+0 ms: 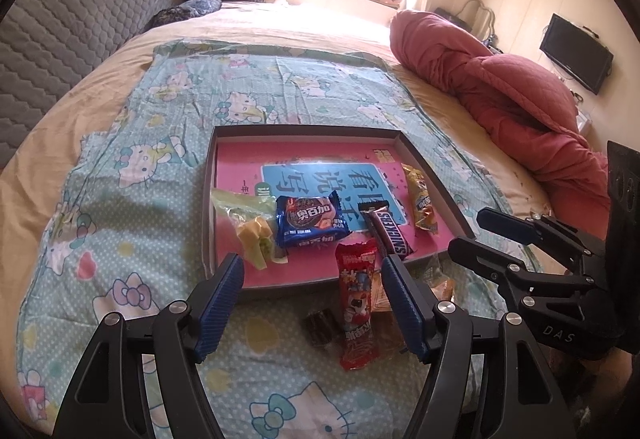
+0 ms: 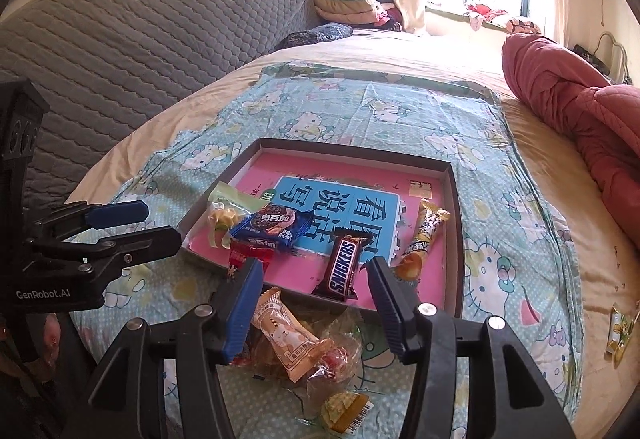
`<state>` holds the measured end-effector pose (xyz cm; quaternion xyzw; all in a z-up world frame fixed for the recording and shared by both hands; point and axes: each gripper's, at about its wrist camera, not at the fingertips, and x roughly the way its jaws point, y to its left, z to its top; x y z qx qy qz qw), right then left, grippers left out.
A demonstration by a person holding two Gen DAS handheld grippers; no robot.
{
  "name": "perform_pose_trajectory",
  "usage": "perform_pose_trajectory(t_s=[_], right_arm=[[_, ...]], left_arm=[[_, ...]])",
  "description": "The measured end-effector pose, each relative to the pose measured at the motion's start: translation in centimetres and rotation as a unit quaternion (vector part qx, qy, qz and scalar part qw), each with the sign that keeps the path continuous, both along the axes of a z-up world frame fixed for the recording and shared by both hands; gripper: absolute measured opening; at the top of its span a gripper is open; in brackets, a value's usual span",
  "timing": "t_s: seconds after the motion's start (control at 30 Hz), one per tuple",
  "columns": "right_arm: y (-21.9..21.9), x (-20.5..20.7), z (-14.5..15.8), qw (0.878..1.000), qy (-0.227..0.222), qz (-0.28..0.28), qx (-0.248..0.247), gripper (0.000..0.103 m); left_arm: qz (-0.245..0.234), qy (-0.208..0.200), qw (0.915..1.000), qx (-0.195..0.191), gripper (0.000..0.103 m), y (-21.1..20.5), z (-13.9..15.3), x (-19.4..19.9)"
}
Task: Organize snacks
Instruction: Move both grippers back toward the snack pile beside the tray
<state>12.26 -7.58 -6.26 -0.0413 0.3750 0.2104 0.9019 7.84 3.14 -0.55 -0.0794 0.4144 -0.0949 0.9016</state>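
Bed [image 1: 100, 87] spread with a Hello Kitty cloth [image 1: 120, 199]. A shallow box tray [image 1: 436, 179] sits on the cloth, its floor covered by a pink-and-blue printed sheet [image 1: 320, 175].

Inside the tray, seen from the left wrist: a green-and-yellow wrapped snack [image 1: 252, 227] at the left side, a blue cookie pack [image 1: 310, 221] just beside it, a Snickers bar [image 1: 386, 231] to the right of that, tilted, and a yellow wrapped snack [image 1: 420, 203] near the right wall. A red snack packet [image 1: 356, 303] lies across the tray's near rim, half in, half on the cloth. A small dark wrapped piece [image 1: 320, 325] lies on the cloth just left of the red packet.

Left hand-held gripper [image 1: 312, 303]: jaws spread wide, holding nothing, poised over the near rim with the red packet between the fingers.

Right hand-held gripper [image 2: 316, 307]: jaws also apart, empty, above a loose pile on the cloth outside the tray. The pile holds a peach packet with a cartoon animal [image 2: 288, 339], clear-wrapped sweets [image 2: 336, 355], and a yellow-green packet [image 2: 344, 411] nearest the camera. The Snickers bar [image 2: 344, 267] shows just beyond the fingertips, inside the tray.

One more yellow packet [image 2: 620, 331] lies well apart, at the cloth's right edge. A pink quilt [image 2: 580, 111] is bunched on the bed's right side.
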Motion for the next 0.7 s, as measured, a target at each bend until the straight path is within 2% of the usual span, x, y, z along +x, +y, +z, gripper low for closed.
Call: perform_pose_trajectory(t_s=[0.7], right_arm=[[0.1, -2.4, -0.6, 0.999, -0.005, 0.043, -0.029, 0.054]], left_arm=[[0.010, 0.040, 0.9991, -0.001, 0.073, -0.3, -1.7, -1.7]])
